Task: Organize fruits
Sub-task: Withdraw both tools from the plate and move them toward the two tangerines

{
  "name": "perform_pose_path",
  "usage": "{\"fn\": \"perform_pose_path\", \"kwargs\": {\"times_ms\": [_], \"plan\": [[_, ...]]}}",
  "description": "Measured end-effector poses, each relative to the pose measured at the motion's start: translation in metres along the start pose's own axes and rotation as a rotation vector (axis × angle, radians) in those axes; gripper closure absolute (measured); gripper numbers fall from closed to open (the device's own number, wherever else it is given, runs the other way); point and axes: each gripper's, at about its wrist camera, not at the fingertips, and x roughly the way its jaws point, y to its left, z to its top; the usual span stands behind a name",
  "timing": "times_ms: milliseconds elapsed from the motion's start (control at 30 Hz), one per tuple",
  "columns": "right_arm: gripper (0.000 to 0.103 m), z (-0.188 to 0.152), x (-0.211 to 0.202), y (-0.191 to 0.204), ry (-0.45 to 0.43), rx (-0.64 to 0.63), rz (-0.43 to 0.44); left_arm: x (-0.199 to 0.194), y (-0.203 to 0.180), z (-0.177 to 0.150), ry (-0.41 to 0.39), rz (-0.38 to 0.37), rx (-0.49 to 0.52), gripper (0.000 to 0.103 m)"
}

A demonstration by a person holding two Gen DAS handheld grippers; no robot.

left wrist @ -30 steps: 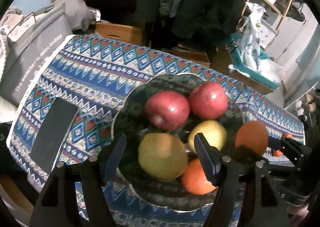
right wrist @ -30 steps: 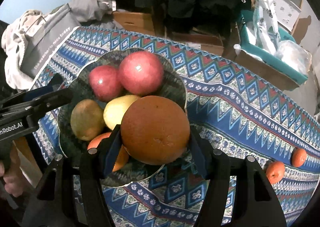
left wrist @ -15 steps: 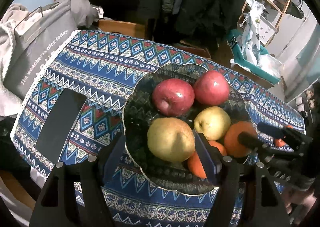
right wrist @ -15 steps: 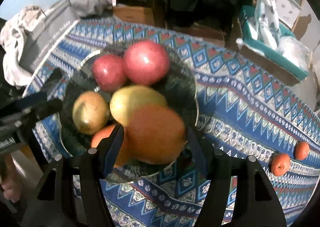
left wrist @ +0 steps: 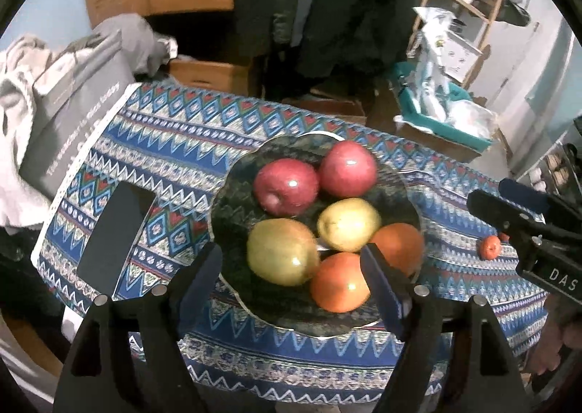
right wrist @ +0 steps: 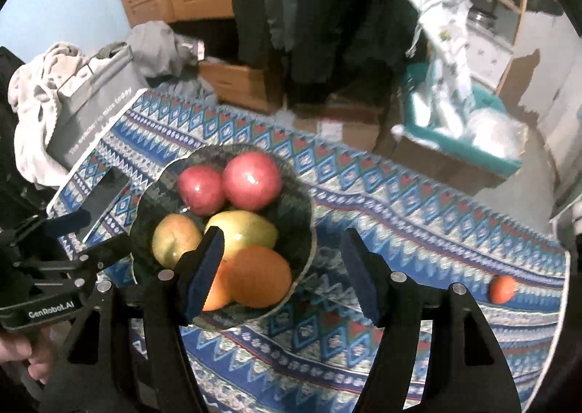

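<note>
Your bench carries the dark plate, crowded: red apples at twelve o'clock, pears centre, oranges at five. Both claws, left and right, are opening and hold nothing. Another fruit risks rolling the oranges off the rim. A mandarin waits at three o'clock.

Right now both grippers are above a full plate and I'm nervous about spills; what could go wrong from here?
1. The two oranges sit at the plate edge nearest the grippers; a nudge might roll one off.
2. The plate lies near the table's front edge, so a bump could push it over.
3. The small tangerine lies loose by the tablecloth's edge and may roll off.
</note>
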Motion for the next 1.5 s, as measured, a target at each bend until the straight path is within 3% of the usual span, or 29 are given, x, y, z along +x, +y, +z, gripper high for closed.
{"fn": "perform_pose_path", "kwargs": {"times_ms": [133,600,1033,1500], "plan": [[0.030,-0.001,-0.023,-0.007,-0.039,-0.005,-0.047,-0.008,-0.016,0.001,-0.012,-0.012,0.029,0.017],[0.030,-0.023,-0.086,-0.063,-0.121,0.088,-0.153,-0.030,-0.094,0.001,-0.065,-0.057,0.174,0.016],[0.029,-0.051,-0.121,-0.115,-0.155,0.152,-0.241,-0.041,-0.154,-0.002,-0.066,-0.113,0.238,0.016],[0.027,-0.084,-0.138,-0.172,-0.150,0.233,-0.348,-0.032,-0.205,-0.008,-0.037,-0.116,0.307,0.016]]}}
